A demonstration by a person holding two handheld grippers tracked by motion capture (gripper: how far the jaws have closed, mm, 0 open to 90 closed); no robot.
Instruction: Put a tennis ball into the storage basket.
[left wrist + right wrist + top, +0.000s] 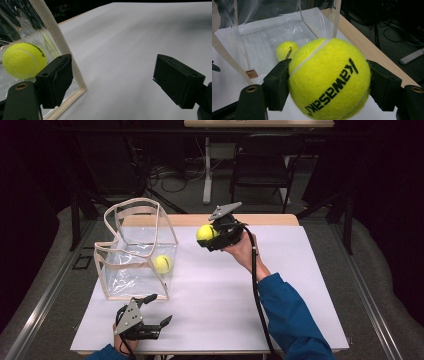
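Your right gripper (pixel 214 236) clamps a fuzzy yellow tennis ball (pixel 329 78), Kawasaki print readable in its own view; left gripper (pixel 159 310), lower left, gapes beside the clear plastic bin (pixel 112 270).

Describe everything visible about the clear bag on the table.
The clear bag is a boxy, open-topped container of transparent, wrinkled, glossy plastic with cream fabric trim along its edges and rim. It stands upright on the white table towards its far left, its rim sagging unevenly. One yellow tennis ball lies inside on its bottom, near the right wall. The open left gripper sits just in front of its near corner; I cannot tell if they touch.
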